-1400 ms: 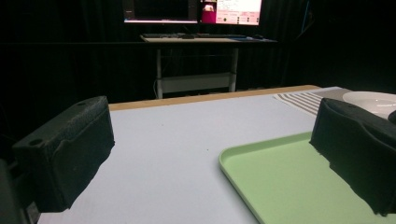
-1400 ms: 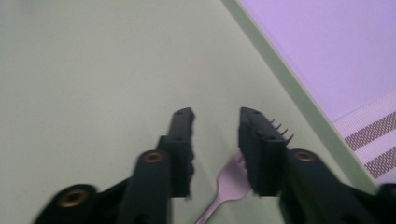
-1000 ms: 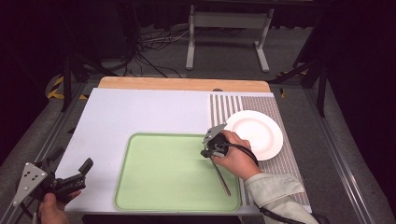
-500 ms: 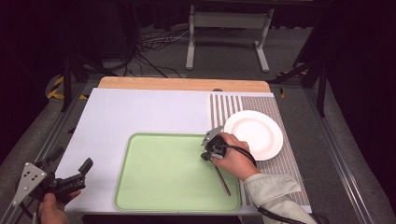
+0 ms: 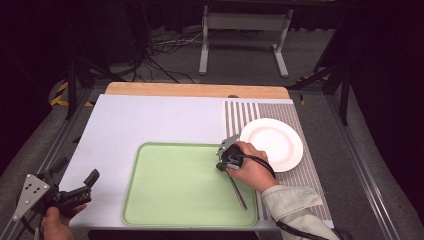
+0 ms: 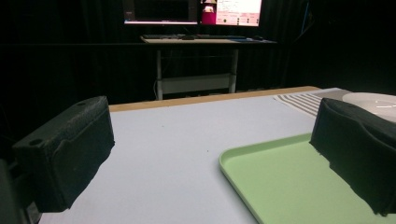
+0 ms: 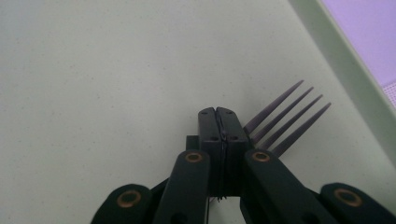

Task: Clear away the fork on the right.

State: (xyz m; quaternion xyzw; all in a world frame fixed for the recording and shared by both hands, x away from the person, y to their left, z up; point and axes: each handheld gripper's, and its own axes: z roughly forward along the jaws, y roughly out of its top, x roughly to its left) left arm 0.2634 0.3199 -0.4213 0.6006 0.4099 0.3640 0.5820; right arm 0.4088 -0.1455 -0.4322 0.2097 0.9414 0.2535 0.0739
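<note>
- Right tool (image 7: pixel 218 122): jaws pressed together, pads meeting flat. We can't tell if anything thin is pinched between them.
- Fork (image 7: pixel 285 122) lies on the green tray (image 7: pixel 93 70), just beside and partly under the right tool; four tines stick out past the jaw tips on the right gripper view's right side.
- In the high view the fork (image 5: pixel 239 192) handle runs back from the right tool (image 5: pixel 223 161) toward the person, under the hand (image 5: pixel 250 167), along the tray (image 5: pixel 150 200) edge nearest the plate.
- Plate (image 5: pixel 272 144) sits just beyond the right tool, on the striped mat (image 5: pixel 240 112), off the tray.
- Left tool (image 5: pixel 75 187): jaws spread wide, nothing between them, held at the near corner of the tabletop (image 5: pixel 150 120), well apart from the fork.
- In the left gripper view the tray (image 6: pixel 280 182) lies ahead of the left tool (image 6: pixel 210 168), the plate (image 6: pixel 373 100) farther off behind one jaw.
- Handling, our guess: the fork looks like metal, so stiff, light, smooth, likely to slip or swing in a pinch.
- It lies flat and thin on a smooth tray, so little to get under; jaws would need to close across the sides.
- Best hold, we think: the neck or upper handle just behind the tines, not the tines themselves, which taper and could slide out.
- Not fragile; the risk is dropping it or skidding it across the tray.
</note>
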